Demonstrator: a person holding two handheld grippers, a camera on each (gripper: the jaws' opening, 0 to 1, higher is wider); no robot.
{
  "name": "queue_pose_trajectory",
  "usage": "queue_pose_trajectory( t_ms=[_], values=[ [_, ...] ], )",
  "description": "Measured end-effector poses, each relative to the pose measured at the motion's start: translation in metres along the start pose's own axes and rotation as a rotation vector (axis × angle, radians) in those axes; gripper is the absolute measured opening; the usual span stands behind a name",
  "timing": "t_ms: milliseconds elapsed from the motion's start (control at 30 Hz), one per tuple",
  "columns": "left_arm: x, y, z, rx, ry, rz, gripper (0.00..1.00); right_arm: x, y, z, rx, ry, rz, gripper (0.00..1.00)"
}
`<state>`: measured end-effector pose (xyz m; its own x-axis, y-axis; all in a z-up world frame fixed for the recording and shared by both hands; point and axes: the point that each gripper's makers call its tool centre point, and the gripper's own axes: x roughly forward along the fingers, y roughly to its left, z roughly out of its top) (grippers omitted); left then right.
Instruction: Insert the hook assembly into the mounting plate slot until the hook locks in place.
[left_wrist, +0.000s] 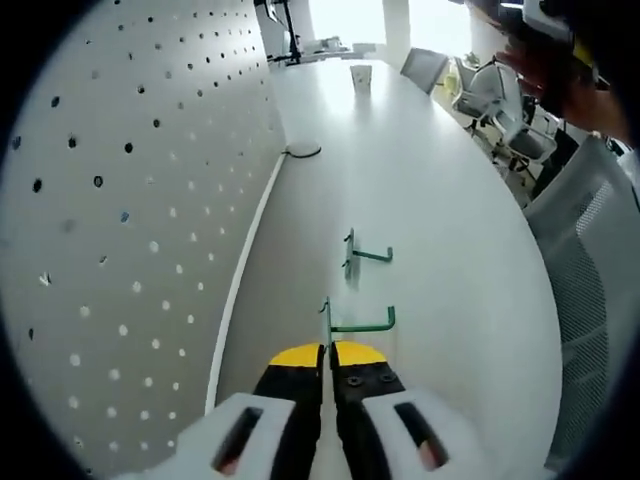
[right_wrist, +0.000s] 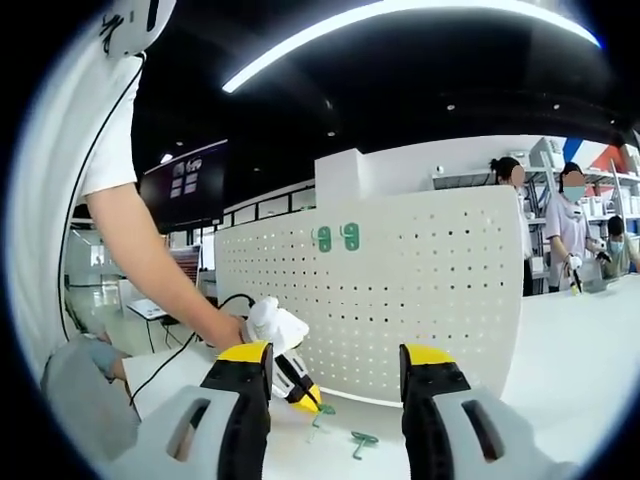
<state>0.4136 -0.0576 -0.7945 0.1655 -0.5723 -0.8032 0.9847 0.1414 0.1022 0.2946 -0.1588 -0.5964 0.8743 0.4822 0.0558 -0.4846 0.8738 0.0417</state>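
Left gripper view: the left gripper (left_wrist: 328, 352) has its jaws together, and a green hook (left_wrist: 360, 322) lies on the white table (left_wrist: 440, 220) just past the tips. Another green hook (left_wrist: 362, 254) lies farther on, beside the pegboard (left_wrist: 130, 230). The right gripper (right_wrist: 335, 365) has its jaws wide apart, holding nothing.

Strong daylight is seen blown out at the top of the left gripper view, glaring across the white table (left_wrist: 440, 200). In the right gripper view, 1 ceiling light strip (right_wrist: 400, 25) is overexposed against darkness. Edges are bent and softened by fisheye distortion.
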Motion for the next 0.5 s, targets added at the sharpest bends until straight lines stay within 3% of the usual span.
queue_pose_trajectory(
  t_ms=[500],
  values=[
    [-0.013, 0.003, 0.011, -0.035, -0.068, 0.027, 0.02, 0.001, 0.001, 0.006, -0.001, -0.010, 0.002, 0.49]
  ],
)
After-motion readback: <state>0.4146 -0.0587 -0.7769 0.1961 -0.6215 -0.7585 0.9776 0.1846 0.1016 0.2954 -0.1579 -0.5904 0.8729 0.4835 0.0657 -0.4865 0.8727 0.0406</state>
